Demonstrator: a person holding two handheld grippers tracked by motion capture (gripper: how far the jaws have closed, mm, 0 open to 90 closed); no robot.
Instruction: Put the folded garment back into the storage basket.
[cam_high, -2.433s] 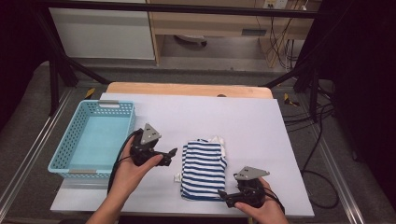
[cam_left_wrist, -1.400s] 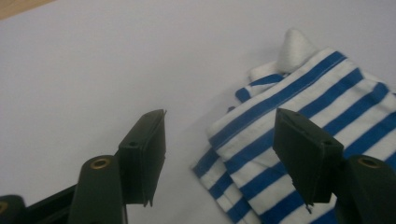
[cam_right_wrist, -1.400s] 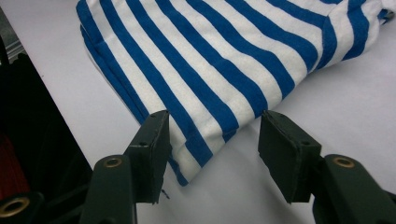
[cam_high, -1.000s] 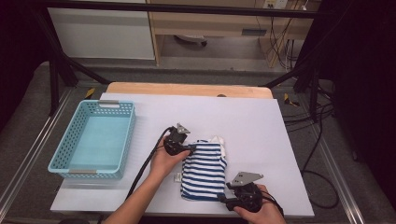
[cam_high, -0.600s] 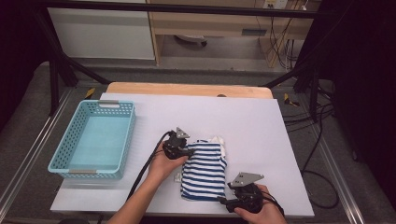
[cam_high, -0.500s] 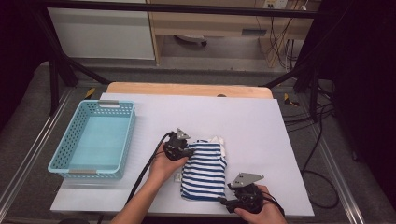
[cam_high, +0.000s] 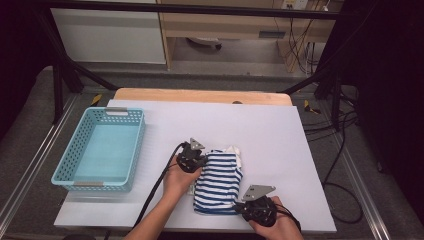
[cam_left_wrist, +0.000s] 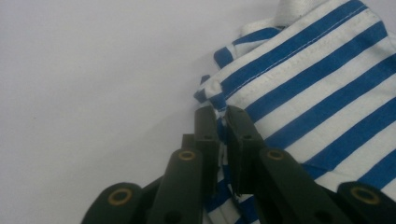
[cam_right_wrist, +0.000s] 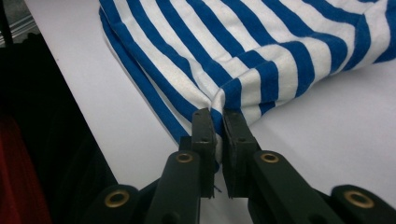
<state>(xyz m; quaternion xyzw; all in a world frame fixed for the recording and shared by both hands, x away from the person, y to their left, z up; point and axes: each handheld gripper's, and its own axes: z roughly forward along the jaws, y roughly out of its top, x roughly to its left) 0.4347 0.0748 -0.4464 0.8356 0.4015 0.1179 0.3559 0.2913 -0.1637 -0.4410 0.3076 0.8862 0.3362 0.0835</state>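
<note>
A folded blue-and-white striped shirt lies on the white table, near its front edge. My left gripper sits at the shirt's far left corner, shut on the striped cloth, with a fold pinched between its jaws. My right gripper is at the shirt's near right corner, shut on the striped hem, which bunches up between its jaws.
A light blue plastic basket stands empty on the table's left side. The table's front edge runs close beside the right gripper. Cables trail from both grippers toward the person.
My left gripper moved from beside the basket over to the shirt's far left corner and shut on the cloth. The right gripper kept its hold on the near corner.
</note>
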